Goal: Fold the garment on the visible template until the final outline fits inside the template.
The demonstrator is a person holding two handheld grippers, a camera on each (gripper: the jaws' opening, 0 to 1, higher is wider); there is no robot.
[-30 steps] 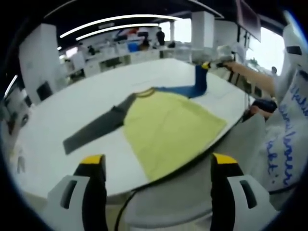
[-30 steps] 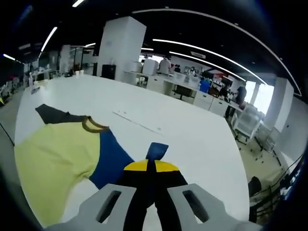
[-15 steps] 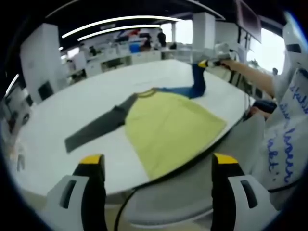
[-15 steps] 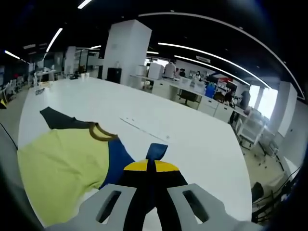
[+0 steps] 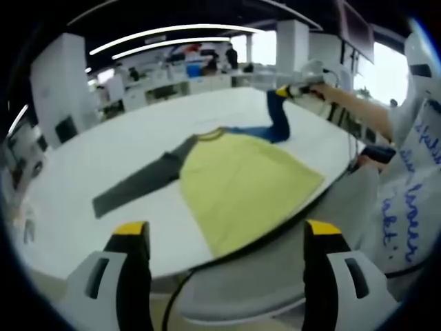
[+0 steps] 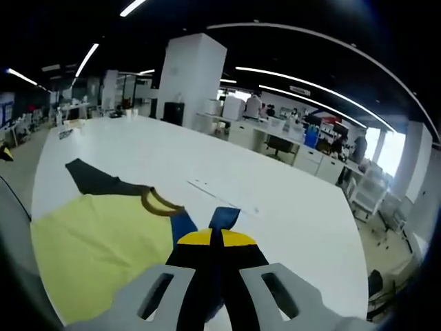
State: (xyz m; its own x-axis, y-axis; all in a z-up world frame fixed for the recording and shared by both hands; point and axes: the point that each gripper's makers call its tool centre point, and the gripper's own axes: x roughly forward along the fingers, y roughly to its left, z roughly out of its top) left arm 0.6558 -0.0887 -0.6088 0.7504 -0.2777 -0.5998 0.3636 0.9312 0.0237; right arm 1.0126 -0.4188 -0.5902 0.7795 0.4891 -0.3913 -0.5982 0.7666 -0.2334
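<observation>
Garment (image 5: pixel 241 176) sleeve in right tool (image 6: pixel 215 238)

I see the garment (image 5: pixel 241 179) spread on the white table (image 5: pixel 103 165), a yellow-bodied shirt with a brownish collar; its dark grey sleeve (image 5: pixel 138 185) lies flat, stretched away from the body; its blue sleeve (image 5: pixel 275 121) is lifted off the surface, its cuff pinched in the right gripper (image 6: pixel 216 238); I cannot make out any template outline.
</observation>
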